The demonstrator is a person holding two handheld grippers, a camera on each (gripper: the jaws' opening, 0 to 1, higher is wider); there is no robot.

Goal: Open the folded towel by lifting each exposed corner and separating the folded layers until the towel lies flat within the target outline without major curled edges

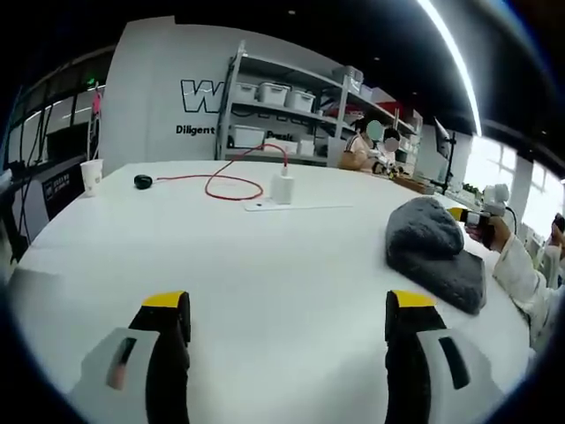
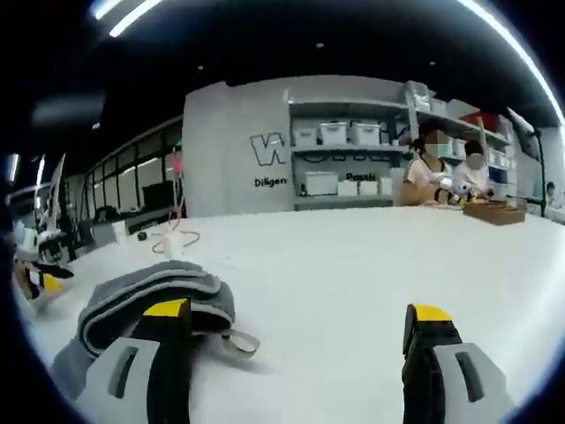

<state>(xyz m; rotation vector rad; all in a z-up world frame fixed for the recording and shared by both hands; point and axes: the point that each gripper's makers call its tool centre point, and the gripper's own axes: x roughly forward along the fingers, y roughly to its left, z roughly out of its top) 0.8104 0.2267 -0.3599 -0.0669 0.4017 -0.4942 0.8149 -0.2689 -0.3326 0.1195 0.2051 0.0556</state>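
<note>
On the white counter [image 1: 265, 265], the grey towel [image 1: 434, 252] lies folded in a thick bundle, toward the right in the left gripper view and well apart from the left tool [image 1: 287, 322], whose yellow-tipped jaws stand released over bare counter with nothing between them. Beyond the towel in that view, the right tool [image 1: 472, 218] comes in from the right, held by a hand with a pale sleeve [image 1: 525, 274].

From the right gripper view the towel [image 2: 150, 300] lies at lower left, its stacked layers showing along the near edge and a small loop tab [image 2: 237, 344] sticking out toward the middle. The right tool [image 2: 296, 340] is released, jaws wide apart; its left jaw stands in front of the towel's edge, though whether it touches the cloth cannot be told. The other jaw is over bare counter.

Farther back on the counter sit a white charger block [image 1: 282, 187] with a red cable [image 1: 221, 181] looping away from it, a small black round object [image 1: 143, 181] and a paper cup [image 1: 91, 175]. None of these is near the towel. Behind the counter, shelving [image 1: 282, 110] holds white bins, and two people [image 2: 446, 172] sit at the far side.
</note>
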